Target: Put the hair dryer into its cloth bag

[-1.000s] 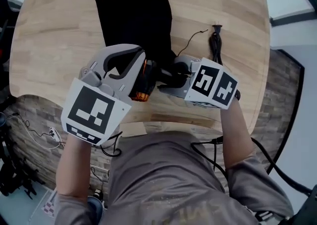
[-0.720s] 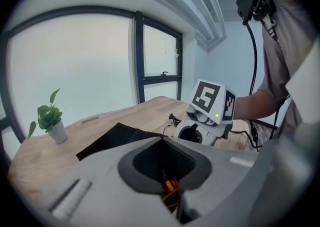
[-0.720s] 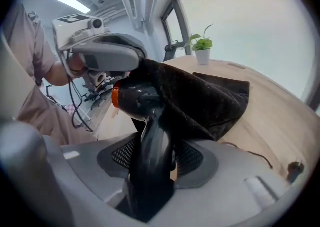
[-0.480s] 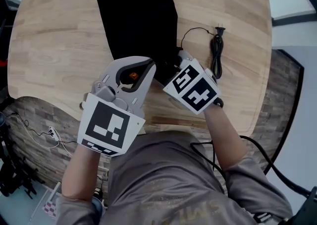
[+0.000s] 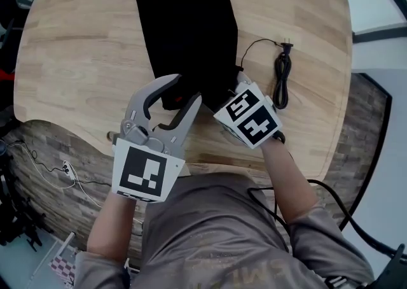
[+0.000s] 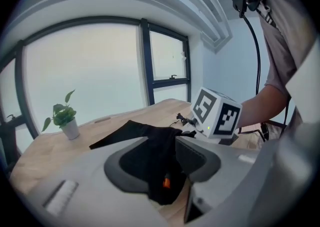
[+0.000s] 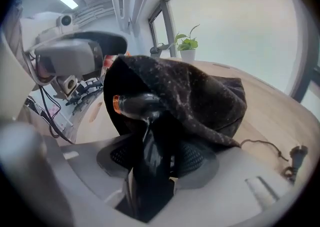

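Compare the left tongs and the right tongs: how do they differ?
The left tongs stand wide apart, with the bag between them; the right tongs are shut on the handle of the dryer. In the head view the left tongs show fully, the right tongs hardly. Both are at the bag's near end.

Legible text, brands, numbers: none | signs: black-and-white square markers (image 5: 144,171) only, on left gripper's cube (image 5: 170,162) and right gripper's cube (image 5: 252,116) | shirt print (image 5: 251,277): unreadable

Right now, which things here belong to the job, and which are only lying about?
Job: hair dryer, cloth bag, right gripper holding the dryer, left gripper open at the bag.
Lying about: potted plant, coiled cord, perhaps the dryer's.
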Tool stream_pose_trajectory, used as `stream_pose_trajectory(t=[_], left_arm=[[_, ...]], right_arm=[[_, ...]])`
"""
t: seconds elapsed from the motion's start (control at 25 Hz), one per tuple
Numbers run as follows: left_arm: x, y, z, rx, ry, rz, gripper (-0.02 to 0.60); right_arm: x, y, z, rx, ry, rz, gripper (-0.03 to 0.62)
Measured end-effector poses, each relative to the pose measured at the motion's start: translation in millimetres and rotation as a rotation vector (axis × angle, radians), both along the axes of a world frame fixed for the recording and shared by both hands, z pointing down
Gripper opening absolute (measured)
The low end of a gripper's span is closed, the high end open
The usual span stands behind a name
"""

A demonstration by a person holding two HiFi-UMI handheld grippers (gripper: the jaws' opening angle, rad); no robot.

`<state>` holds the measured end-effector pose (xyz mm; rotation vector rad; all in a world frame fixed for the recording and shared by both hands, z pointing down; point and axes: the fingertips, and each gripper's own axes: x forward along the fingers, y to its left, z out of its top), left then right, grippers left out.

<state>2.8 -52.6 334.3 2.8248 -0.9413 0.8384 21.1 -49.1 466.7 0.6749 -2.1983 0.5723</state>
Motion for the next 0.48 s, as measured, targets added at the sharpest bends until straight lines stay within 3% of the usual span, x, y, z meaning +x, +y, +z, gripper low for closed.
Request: stream_pose_trajectory(t=[0.16, 0.32, 0.48], left_arm=[[-38, 10, 25, -0.08, -0.018, -0.122, 0.17], [-49, 16, 45, -0.126, -0.046, -0.138, 0.166], [-49, 17, 55, -0.119, -0.072, -0.141, 0.034]], right_arm=[[7, 7, -5, 0.008, -0.01, -0.029, 0.272], [18, 18, -5, 0.017, 0.024, -0.055, 0.29], [30, 27, 2, 0.019, 0.057, -0.058, 0.29]])
